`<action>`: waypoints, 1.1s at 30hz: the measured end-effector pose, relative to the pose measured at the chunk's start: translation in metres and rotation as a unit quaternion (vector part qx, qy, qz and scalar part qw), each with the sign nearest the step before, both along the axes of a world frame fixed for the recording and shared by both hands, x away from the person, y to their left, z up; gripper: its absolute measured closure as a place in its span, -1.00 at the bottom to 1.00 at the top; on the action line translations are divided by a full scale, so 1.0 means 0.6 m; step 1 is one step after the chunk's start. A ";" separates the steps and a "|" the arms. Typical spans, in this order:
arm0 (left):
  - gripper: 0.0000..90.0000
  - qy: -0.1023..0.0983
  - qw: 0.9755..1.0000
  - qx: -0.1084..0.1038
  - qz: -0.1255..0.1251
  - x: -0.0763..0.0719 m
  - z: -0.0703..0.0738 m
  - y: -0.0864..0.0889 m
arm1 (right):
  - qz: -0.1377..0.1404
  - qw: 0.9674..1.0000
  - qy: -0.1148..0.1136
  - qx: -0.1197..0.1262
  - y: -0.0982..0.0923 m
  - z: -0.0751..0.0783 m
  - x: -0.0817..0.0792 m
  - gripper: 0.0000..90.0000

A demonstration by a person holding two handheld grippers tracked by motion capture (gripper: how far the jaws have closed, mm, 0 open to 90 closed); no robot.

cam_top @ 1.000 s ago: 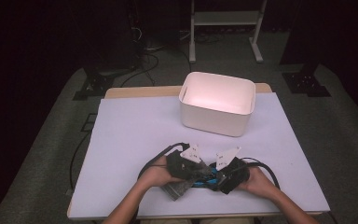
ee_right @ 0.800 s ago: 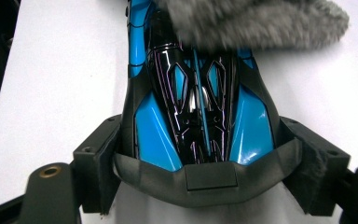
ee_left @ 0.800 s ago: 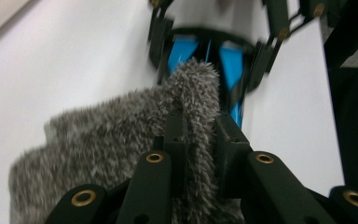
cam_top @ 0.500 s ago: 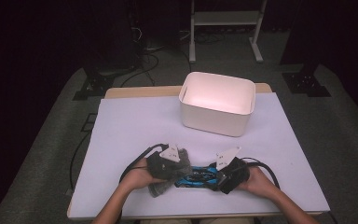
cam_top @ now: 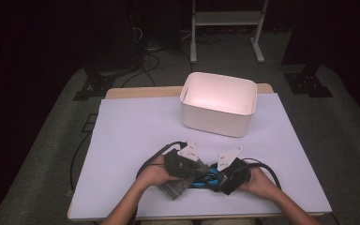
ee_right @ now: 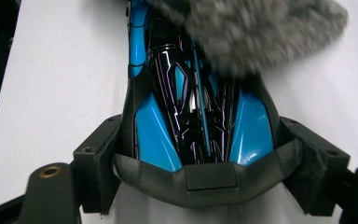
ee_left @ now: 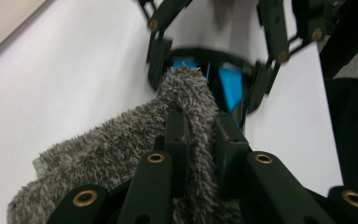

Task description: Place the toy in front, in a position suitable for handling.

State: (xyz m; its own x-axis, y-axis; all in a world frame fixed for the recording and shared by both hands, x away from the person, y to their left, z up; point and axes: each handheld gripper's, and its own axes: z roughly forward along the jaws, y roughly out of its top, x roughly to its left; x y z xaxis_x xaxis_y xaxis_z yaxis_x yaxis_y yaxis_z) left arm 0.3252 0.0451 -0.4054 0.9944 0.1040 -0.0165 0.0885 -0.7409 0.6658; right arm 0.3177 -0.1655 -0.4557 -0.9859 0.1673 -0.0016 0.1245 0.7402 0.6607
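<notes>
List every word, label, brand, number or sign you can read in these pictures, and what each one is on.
None can be read.
The blue and black toy car bears thin purple-white line patterns, no letters.
The grey fuzzy cloth, the white bin and the white table cover are plain.
The grey three-cornered plates carry small marks, too small to read.

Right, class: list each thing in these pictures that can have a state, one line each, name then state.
Left tongs: shut on the grey fluffy cloth.
Right tongs: shut on the blue and black toy car.
Grey fluffy cloth: bunched, draped against the car.
Blue and black toy car: held at its sides, one end under the cloth.
White bin: upright, open-topped, nothing visible inside.
Table cover: lying flat.
</notes>
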 end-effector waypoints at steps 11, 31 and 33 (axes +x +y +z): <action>0.74 -0.008 1.000 0.013 -0.011 0.001 -0.005 -0.027 | 0.000 1.000 -0.001 -0.001 0.000 0.000 0.000 -0.51; 0.74 0.016 0.996 0.014 0.083 0.004 -0.027 0.105 | 0.003 1.000 -0.003 0.000 0.000 0.000 0.001 -0.51; 0.74 0.019 0.996 0.006 0.083 0.010 -0.025 0.098 | 0.003 1.000 -0.002 0.001 0.000 0.000 0.001 -0.51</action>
State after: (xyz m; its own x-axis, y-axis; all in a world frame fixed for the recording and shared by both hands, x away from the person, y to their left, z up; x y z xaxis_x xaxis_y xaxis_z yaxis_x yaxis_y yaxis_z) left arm 0.3309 0.1040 -0.4201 0.9622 0.2675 -0.0512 0.2352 -0.7213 0.6515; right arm 0.3182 -0.1657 -0.4560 -0.9867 0.1623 -0.0052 0.1181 0.7394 0.6628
